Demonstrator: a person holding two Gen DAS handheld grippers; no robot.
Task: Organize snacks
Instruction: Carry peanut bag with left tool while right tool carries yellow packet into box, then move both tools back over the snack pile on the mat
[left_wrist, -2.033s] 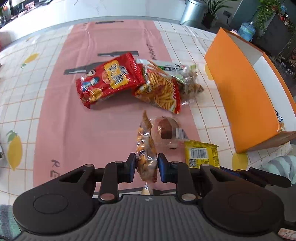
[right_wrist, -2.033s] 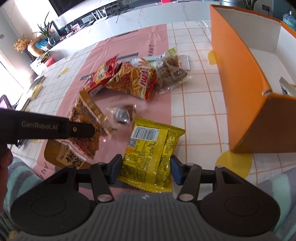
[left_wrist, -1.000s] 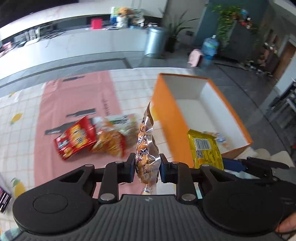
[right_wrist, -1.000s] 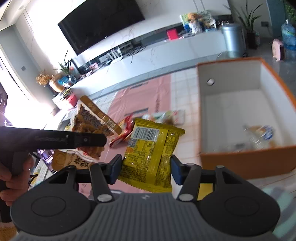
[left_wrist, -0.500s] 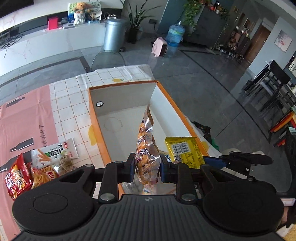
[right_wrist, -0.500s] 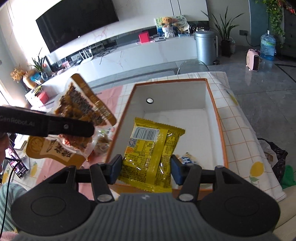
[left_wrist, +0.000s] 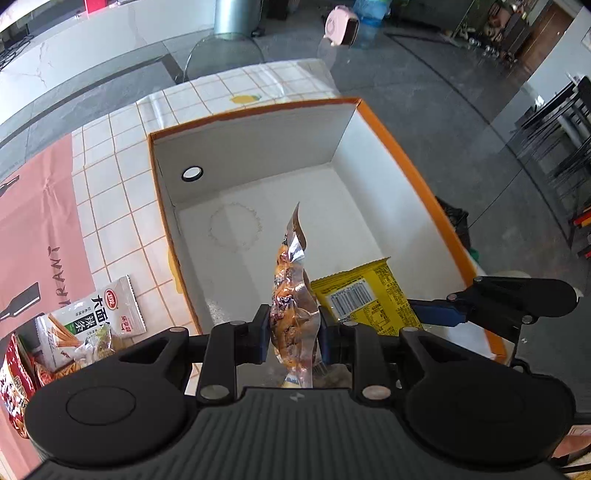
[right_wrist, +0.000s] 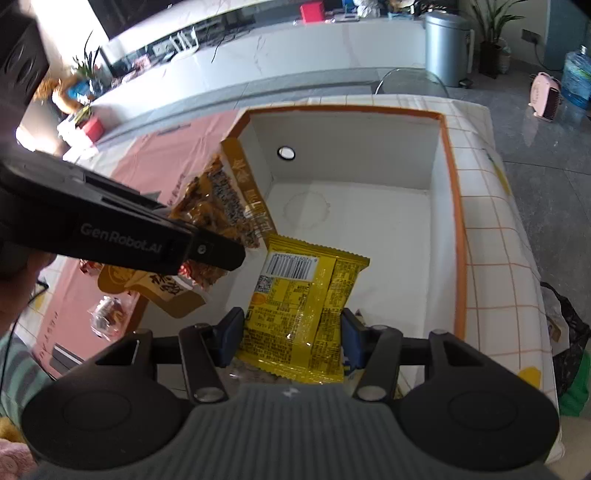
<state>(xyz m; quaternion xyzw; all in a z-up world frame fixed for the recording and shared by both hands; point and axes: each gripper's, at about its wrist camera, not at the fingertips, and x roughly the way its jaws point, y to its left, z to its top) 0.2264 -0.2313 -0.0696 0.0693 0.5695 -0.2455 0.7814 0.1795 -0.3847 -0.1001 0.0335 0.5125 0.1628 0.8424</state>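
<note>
Left wrist: tongs (left_wrist: 291, 334) hide snack pouch's (left_wrist: 291, 295) lower end.

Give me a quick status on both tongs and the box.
Left tongs shut on brown snack bag. Right tongs shut on yellow packet. Both held over open orange box. Nothing blocks the drop.
</note>
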